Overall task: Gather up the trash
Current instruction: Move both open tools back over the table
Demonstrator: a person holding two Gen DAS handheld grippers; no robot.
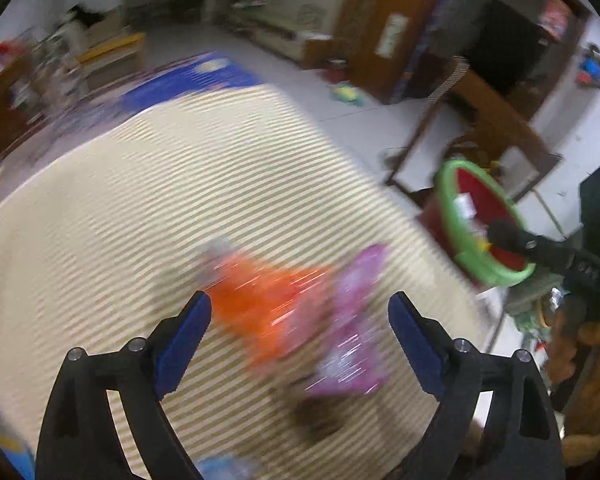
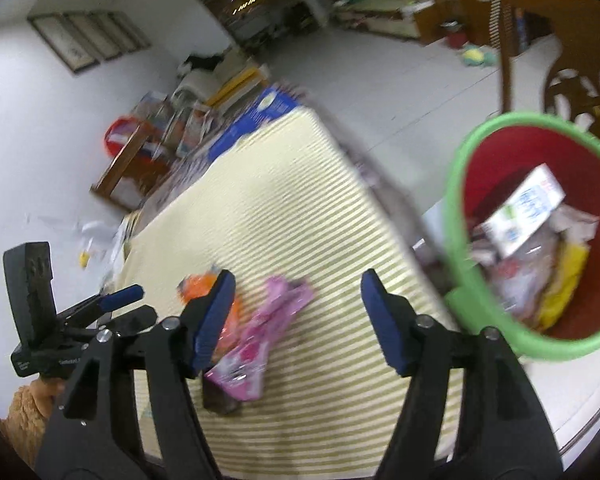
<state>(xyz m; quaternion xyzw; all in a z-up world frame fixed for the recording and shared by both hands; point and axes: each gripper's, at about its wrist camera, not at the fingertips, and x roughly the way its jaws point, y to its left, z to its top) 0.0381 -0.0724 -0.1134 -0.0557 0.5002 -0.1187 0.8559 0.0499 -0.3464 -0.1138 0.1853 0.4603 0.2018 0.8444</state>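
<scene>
We have 2 wrappers left on the striped mat [image 2: 300, 184]: an orange wrapper [image 1: 260, 312] and a pink wrapper [image 1: 356, 320], lying side by side near the near end of the mat, touching or nearly so; motion blur keeps us from saying which. Beside the mat's right edge stands the red bin [image 2: 456, 216] with its green rim, already holding a white carton [image 2: 524, 208] and other scraps.

Our left gripper [image 1: 300, 308] is spread wide with nothing between its blue pads; both wrappers lie below the gap. Our right gripper [image 2: 298, 284] is also spread and empty, with the pink wrapper below its gap and the orange one partly hidden behind its left finger.

What could go wrong, as we judge it: the 2 wrappers lie so close that a closing claw may catch both, or nudge one and push the other off. Both are thin, glossy film lying flat, so the pads could slide over them or pinch the mat instead. With both claws over the same patch, they could also collide.

In the right wrist view the pink wrapper's long axis runs diagonally, from its near-left end up to its far-right end, pointing roughly toward the bin. The orange wrapper's axis looks similar in the left wrist view, but blur leaves us unsure.
</scene>
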